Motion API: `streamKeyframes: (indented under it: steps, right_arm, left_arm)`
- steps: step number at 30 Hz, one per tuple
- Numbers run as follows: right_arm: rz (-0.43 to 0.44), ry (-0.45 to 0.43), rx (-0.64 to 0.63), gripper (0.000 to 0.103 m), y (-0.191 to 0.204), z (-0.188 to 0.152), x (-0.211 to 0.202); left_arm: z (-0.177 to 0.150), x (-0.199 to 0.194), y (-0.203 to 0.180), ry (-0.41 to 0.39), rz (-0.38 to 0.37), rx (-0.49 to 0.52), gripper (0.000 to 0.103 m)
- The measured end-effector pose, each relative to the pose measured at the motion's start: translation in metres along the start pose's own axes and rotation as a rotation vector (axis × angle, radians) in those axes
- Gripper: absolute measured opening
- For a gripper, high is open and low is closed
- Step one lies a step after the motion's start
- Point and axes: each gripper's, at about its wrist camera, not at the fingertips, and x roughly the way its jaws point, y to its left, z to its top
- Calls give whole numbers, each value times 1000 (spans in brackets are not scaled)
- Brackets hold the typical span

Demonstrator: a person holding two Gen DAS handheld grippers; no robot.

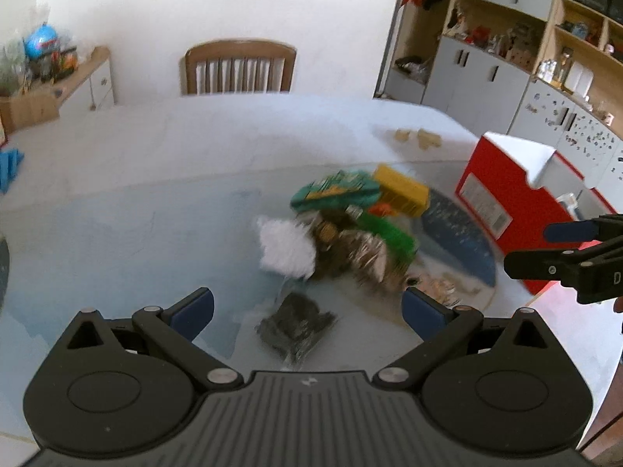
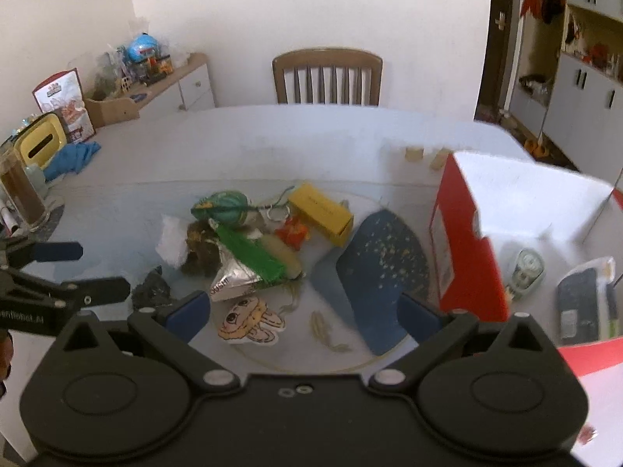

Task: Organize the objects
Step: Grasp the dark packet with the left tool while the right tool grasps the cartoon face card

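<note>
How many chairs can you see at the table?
1. The wooden chair stands at the table's far side, against the wall. Others may be out of view.

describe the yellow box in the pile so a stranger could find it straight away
Start at the big red and white box on the table's right side. Just left of it lies a dark blue speckled sheet, and the yellow box sits at that sheet's far left corner. It is the pile's only plain yellow rectangular carton.
</note>
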Motion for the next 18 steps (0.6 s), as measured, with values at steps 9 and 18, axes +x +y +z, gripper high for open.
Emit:
streamKeyframes:
  steps: [9,18]
  right_arm:
    - [31,53,-50,98,17,-4,33]
    - [55,133,-64,83,28,-6,61]
  left_arm:
    - [-12,28,10,27,41,39,103]
    - [-20,50,8,67,12,96,98]
